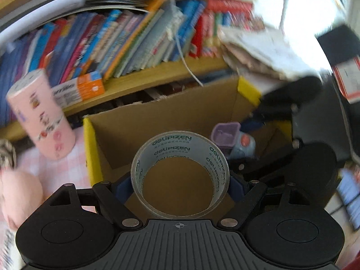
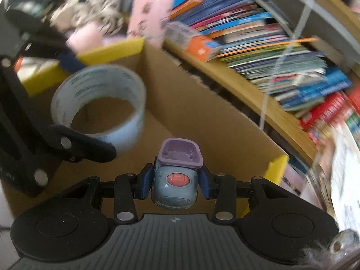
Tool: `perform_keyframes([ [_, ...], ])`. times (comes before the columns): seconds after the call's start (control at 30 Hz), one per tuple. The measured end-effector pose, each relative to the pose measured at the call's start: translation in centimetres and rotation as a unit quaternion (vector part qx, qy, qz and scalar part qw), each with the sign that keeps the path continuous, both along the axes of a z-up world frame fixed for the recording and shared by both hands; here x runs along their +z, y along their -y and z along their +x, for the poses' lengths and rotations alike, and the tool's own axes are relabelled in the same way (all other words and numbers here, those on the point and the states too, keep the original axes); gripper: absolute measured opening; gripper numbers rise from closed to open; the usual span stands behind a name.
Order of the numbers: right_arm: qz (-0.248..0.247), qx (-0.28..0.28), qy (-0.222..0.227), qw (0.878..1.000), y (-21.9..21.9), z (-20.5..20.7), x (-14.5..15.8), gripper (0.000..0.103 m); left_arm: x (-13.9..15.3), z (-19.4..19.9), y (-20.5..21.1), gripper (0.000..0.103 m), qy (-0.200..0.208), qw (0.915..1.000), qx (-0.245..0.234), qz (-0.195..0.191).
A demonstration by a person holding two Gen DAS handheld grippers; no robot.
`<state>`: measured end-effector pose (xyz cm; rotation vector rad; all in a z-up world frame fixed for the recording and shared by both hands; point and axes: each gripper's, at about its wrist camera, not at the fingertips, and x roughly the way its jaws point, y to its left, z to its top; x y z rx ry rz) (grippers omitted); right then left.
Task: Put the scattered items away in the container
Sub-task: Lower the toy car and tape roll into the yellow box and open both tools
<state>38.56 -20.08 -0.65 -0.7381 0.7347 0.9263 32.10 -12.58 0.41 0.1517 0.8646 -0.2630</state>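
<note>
Over the cardboard box (image 1: pixel 180 117), the left gripper (image 1: pixel 180 183) clamps a "deliPIZEN" tape roll (image 1: pixel 180 175), its bore facing the camera, while the right gripper (image 2: pixel 175 181) grips a toy car (image 2: pixel 174 180).

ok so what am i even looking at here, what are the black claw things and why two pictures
Each black claw is a hand-held gripper with a camera looking along its fingers, so each picture is one gripper's own view. In the left view, the left gripper is shut on a tape roll. In the right view, the right gripper is shut on a small grey toy with a purple top. Both are held over an open cardboard box with yellow edges, where the items go. Behind it is a bookshelf, and beside it a pink tube.
</note>
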Motion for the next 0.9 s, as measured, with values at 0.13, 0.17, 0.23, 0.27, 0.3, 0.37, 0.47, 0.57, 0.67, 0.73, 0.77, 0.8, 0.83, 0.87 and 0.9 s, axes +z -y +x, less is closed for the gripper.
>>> perform_keyframes([
  [0.13,-0.06,0.076,0.011,0.995,-1.6,0.6,-1.2,0.04,-1.2,0.9,1.3,0.086,-0.017,0.9964,-0.043,0.071],
  [0.17,-0.07,0.09,0.012,0.993,-2.0,0.6,-1.5,0.04,-1.4,1.0,1.6,0.086,-0.025,0.9951,-0.052,0.08],
  [0.23,-0.089,0.119,0.01,0.989,-2.5,0.6,-2.0,0.04,-1.7,1.0,2.3,0.086,-0.03,0.9915,-0.076,0.101],
  [0.27,-0.096,0.13,0.01,0.987,-2.8,0.6,-2.3,0.04,-1.9,0.9,2.6,0.086,-0.034,0.9895,-0.082,0.114],
  [0.3,-0.106,0.139,0.006,0.985,-2.9,0.6,-2.5,0.04,-2.1,0.9,2.8,0.086,-0.038,0.9882,-0.086,0.121],
  [0.37,-0.115,0.157,-0.004,0.981,-3.0,0.4,-2.8,0.04,-2.2,1.1,2.8,0.086,-0.048,0.9876,-0.086,0.122],
  [0.47,-0.116,0.164,-0.011,0.98,-3.0,0.3,-2.9,0.04,-2.3,1.3,2.7,0.086,-0.061,0.9871,-0.079,0.125],
  [0.57,-0.114,0.166,-0.011,0.979,-3.0,0.2,-2.9,0.041,-2.3,1.3,2.7,0.087,-0.063,0.987,-0.079,0.125],
  [0.67,-0.112,0.168,-0.006,0.98,-3.0,0.0,-2.8,0.045,-2.3,1.2,2.6,0.087,-0.064,0.9868,-0.077,0.127],
  [0.73,-0.11,0.167,-0.001,0.98,-3.0,-0.1,-2.8,0.052,-2.3,1.1,2.4,0.088,-0.067,0.9867,-0.075,0.127],
  [0.77,-0.108,0.166,0.001,0.98,-3.0,-0.2,-2.7,0.054,-2.3,1.0,2.4,0.089,-0.067,0.9866,-0.074,0.129],
  [0.8,-0.106,0.165,0.004,0.981,-2.9,-0.3,-2.6,0.058,-2.2,1.0,2.4,0.089,-0.064,0.9865,-0.074,0.132],
  [0.83,-0.103,0.164,0.008,0.981,-2.8,-0.4,-2.5,0.06,-2.2,1.0,2.3,0.09,-0.062,0.9866,-0.073,0.132],
  [0.87,-0.1,0.164,0.009,0.981,-2.6,-0.6,-2.3,0.06,-2.1,0.9,2.2,0.09,-0.059,0.9869,-0.072,0.132],
  [0.9,-0.097,0.164,0.008,0.982,-2.4,-0.7,-2.1,0.061,-1.9,0.6,2.2,0.09,-0.054,0.9874,-0.071,0.13],
])
